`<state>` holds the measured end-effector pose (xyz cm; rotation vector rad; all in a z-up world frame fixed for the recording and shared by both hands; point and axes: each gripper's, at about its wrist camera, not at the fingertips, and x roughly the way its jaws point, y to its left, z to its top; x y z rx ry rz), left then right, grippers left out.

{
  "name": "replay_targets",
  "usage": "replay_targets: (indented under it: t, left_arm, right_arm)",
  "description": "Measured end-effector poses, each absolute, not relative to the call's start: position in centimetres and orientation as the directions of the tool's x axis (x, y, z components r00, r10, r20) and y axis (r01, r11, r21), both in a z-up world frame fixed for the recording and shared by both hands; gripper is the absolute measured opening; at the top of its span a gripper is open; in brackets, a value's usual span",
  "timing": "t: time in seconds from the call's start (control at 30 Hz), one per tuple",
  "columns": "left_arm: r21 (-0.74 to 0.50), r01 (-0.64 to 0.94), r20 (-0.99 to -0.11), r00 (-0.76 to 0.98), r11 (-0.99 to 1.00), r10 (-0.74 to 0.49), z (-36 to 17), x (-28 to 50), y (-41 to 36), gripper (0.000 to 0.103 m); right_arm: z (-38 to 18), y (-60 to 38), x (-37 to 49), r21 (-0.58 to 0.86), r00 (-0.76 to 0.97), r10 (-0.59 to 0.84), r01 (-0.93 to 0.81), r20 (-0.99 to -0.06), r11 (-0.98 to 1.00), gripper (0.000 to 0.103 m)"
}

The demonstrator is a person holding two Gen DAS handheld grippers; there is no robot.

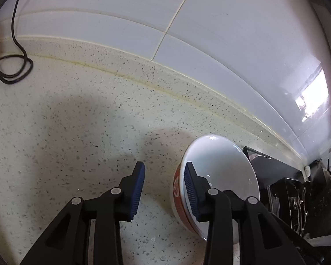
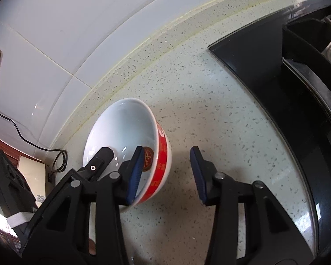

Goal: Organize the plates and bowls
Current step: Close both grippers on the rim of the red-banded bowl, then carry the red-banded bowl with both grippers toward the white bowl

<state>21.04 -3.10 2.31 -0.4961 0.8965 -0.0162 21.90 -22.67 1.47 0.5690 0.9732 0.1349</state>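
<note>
Right now both grippers, left [image 1: 164, 190] and right [image 2: 166, 173], stand released beside the tilted bowl [image 2: 123, 132]; next, clamp its rim.

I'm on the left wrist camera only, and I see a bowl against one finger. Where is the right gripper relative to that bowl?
Observer: The right gripper straddles the red-banded side of the bowl, with one finger inside and the other out over the counter.
Operator: Is it pinching the bowl?
Observer: No. Its jaws are open, and the outer pad stands well clear of the bowl's side.
Operator: Is there anything in the bowl?
Observer: It looks empty, apart from a round red mark printed on the inside.
</note>
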Motion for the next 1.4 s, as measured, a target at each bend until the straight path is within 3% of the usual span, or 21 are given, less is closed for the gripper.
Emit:
replay_targets:
  t: [0.03, 0.07, 0.1, 0.17, 0.4, 1.4]
  left_arm:
    - [-0.418, -0.188, -0.744, 0.633, 0.889, -0.216, 2.4, 21.0, -3.1, 0.037]
    - [-0.418, -0.189, -0.743, 0.634, 0.888, -0.215, 2.4, 20.9, -3.1, 0.034]
    - [-0.427, -0.182, -0.738, 0.637, 0.886, -0.225, 2.4, 20.8, -3.2, 0.031]
    - [-0.412, -0.157, -0.734, 0.641, 0.898, -0.225, 2.7, 20.6, -3.8, 0.012]
    - [-0.376, -0.19, -0.742, 0.648, 0.907, -0.171, 3.7, 19.2, -4.5, 0.011]
    - [-0.331, -0.374, -0.615, 0.782, 0.867, 0.102, 10.0, 9.7, 0.4, 0.011]
  right_arm:
    - [1.4, -22.5, 21.9, 0.508, 0.57, 0.351, 0.139, -0.743, 0.85, 0.041]
    - [1.2, -22.1, 22.0, 0.518, 0.568, 0.365, 0.129, -0.738, 0.846, 0.029]
    - [1.4, -22.1, 22.0, 0.542, 0.562, 0.404, 0.096, -0.722, 0.835, 0.028]
    - [1.8, -21.7, 21.6, 0.525, 0.559, 0.399, 0.079, -0.727, 0.847, 0.025]
    - [2.0, -21.8, 21.2, 0.547, 0.544, 0.422, 0.083, -0.725, 0.833, 0.021]
    - [7.0, -14.8, 16.9, 0.596, 0.528, 0.626, -0.254, -0.575, 0.762, 0.021]
